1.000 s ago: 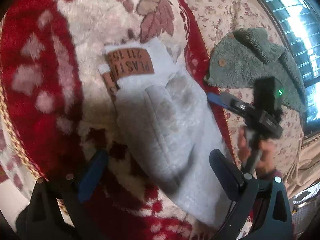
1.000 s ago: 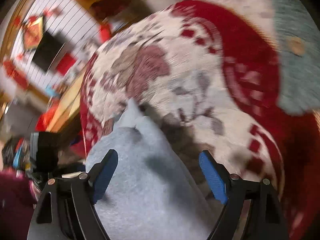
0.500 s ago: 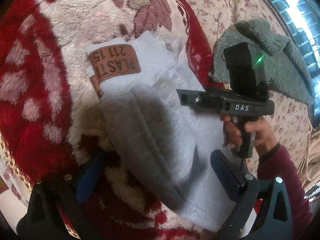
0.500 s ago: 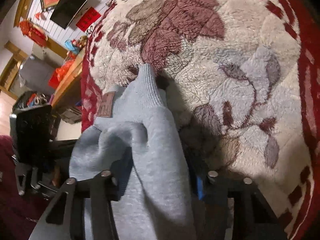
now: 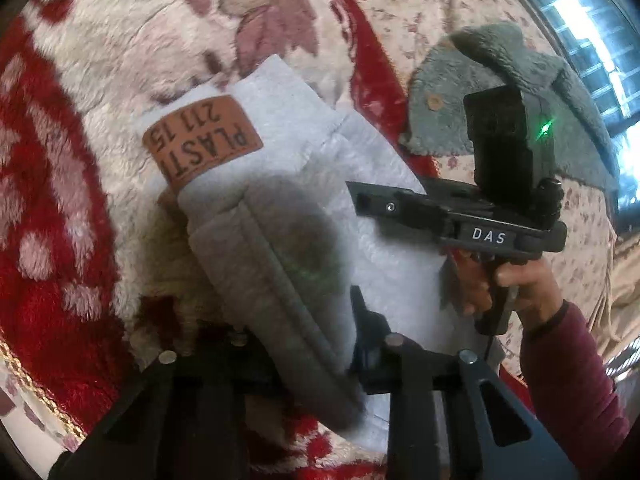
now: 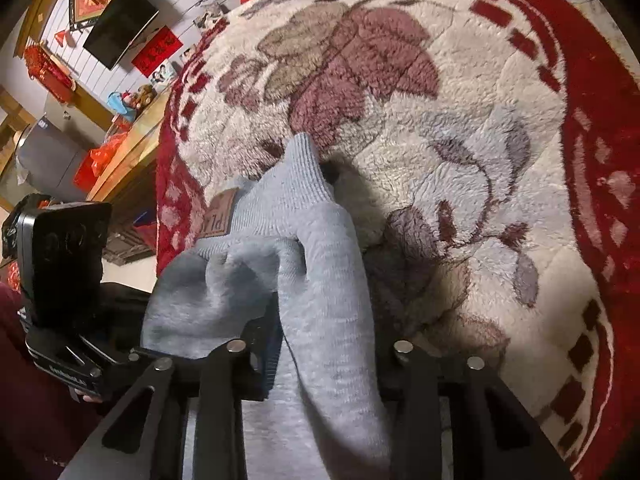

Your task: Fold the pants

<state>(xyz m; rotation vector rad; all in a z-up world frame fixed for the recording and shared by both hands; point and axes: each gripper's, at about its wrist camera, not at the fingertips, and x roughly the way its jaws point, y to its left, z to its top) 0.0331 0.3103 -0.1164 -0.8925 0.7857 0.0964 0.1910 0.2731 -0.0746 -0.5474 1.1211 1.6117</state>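
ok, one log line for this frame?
left gripper: shut on pants | right gripper: shut on pants | jaws just closed | on blanket

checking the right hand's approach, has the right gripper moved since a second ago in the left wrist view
Yes. The right gripper has come in leftward over the grey pants, away from the green fleece garment; its jaws have just been closing on the pants.

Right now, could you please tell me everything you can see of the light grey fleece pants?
The light grey fleece pants lie bunched on the red and cream floral plush blanket. They look soft, with a ribbed cuff or band at the far end, a raised seam along them, and a brown leather-look patch reading PLAST. The left gripper and right gripper have just closed their jaws on folds of the cloth.
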